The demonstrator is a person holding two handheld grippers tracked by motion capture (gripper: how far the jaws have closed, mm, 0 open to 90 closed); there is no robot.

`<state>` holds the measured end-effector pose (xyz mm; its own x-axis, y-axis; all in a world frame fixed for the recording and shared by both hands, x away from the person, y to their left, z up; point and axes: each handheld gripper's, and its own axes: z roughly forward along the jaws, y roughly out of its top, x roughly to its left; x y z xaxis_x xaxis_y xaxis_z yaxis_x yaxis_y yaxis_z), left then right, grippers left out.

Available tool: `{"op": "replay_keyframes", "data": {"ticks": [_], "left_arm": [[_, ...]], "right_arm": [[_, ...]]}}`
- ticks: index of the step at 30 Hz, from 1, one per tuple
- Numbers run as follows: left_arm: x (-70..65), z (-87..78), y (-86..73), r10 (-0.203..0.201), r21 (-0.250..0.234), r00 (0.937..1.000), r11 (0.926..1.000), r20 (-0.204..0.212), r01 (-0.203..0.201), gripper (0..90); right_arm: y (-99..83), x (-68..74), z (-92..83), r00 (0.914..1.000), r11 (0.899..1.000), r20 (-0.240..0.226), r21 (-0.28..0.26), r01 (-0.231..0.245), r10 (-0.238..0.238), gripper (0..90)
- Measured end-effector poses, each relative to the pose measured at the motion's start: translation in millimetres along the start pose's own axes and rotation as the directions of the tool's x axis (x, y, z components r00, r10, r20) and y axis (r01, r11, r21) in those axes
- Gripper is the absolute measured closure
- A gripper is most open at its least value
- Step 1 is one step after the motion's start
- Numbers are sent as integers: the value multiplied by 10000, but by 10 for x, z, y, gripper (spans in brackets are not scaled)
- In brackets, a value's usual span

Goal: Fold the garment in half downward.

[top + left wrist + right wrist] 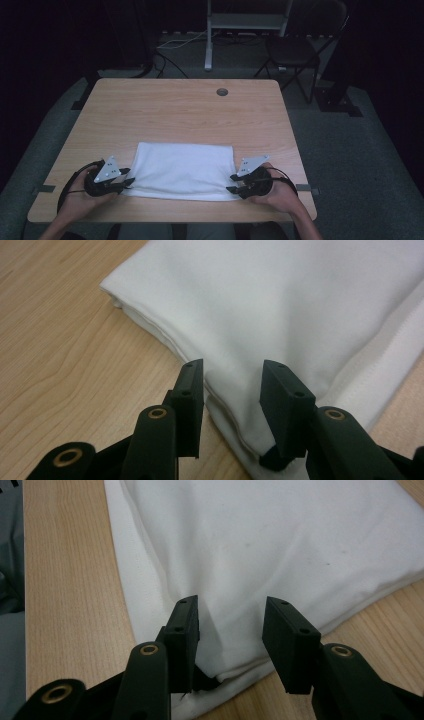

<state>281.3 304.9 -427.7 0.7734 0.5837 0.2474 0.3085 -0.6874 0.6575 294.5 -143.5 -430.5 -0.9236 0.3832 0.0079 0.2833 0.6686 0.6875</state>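
A folded white towel (184,170) lies flat on the near half of the wooden table (175,110), its long axis running left to right and its short axis running near to far; the near long edge faces the person, and the layered hems show along that edge. The left gripper (125,182) sits at the near left corner of the towel, the right gripper (234,184) at the near right corner, so each hand is nearest its own end and the cloth spans the whole gap between them. Both point inward and slightly away from the person, toward the cloth. In the left gripper view the left gripper (230,385) has its jaws parted with the corner of the towel (280,305) lying between them, the pads standing clear of the fabric rather than pinching it. In the right gripper view the right gripper (230,625) reads the same: jaws apart, the corner of the towel (280,540) lying between and under them, nothing clamped. Judging from this, the coming move turns on the two near corners, which would have to be pinched together and carried toward the far edge, across the short axis
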Motion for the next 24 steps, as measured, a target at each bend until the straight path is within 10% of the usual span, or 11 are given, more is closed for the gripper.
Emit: {"op": "replay_keyframes", "data": {"ticks": [10,18,24], "left_arm": [[282,230,157,-535,173,9982,9984,-266,540,615],[459,311,366,-1445,-380,9884,9890,-479,1427,579],[210,361,454,-557,215,9975,9982,-445,567,576]], "right_arm": [[100,-270,78,9971,9991,643,9,-413,412,544],[270,-525,111,9776,9895,1532,-341,-1408,1444,495],[410,-389,265,9751,9878,1594,-59,-1554,1544,475]]}}
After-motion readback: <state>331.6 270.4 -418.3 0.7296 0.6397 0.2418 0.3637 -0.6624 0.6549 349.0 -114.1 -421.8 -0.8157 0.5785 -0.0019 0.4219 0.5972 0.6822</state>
